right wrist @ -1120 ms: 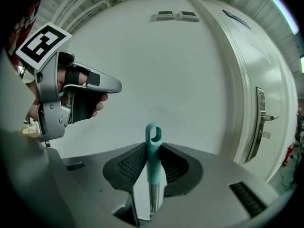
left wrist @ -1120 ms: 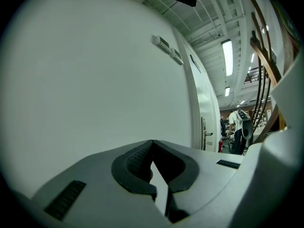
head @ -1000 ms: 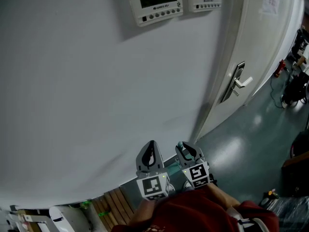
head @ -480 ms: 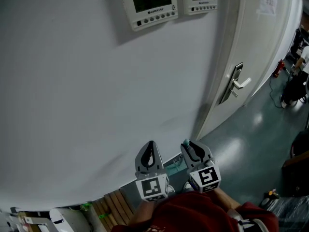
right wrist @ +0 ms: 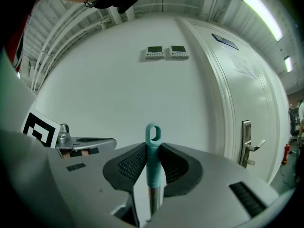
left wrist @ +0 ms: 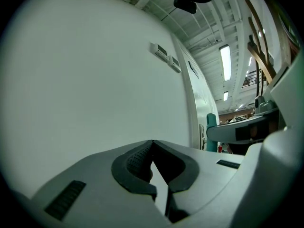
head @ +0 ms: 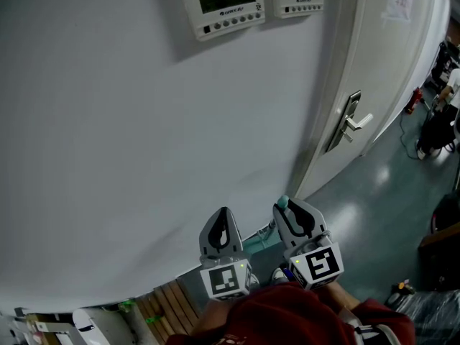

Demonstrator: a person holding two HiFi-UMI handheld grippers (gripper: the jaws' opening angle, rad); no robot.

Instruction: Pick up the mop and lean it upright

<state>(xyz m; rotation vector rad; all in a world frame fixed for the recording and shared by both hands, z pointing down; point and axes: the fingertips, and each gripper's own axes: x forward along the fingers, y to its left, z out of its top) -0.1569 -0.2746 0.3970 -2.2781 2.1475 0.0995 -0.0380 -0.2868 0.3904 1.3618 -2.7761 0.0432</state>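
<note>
Mop handle (right wrist: 154,172) sits pinched in right claw (right wrist: 152,146), teal loop end poking out past the tips, close to white wall (head: 144,157); left claw (left wrist: 152,144) pressed together, empty, just beside.

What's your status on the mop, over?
Right gripper shut on mop handle, near its top. Left gripper shut, empty. Wall ahead, nothing seen in the way.

Glossy grey-green floor (head: 374,218) at the right, with pale patches of reflected light. Far off on it, a small red object (head: 415,100), then thin dark cables (head: 410,139) just beside a dark bulky thing (head: 436,131). At lower left, wooden slats (head: 169,300) along the wall (head: 144,157) foot.
</note>
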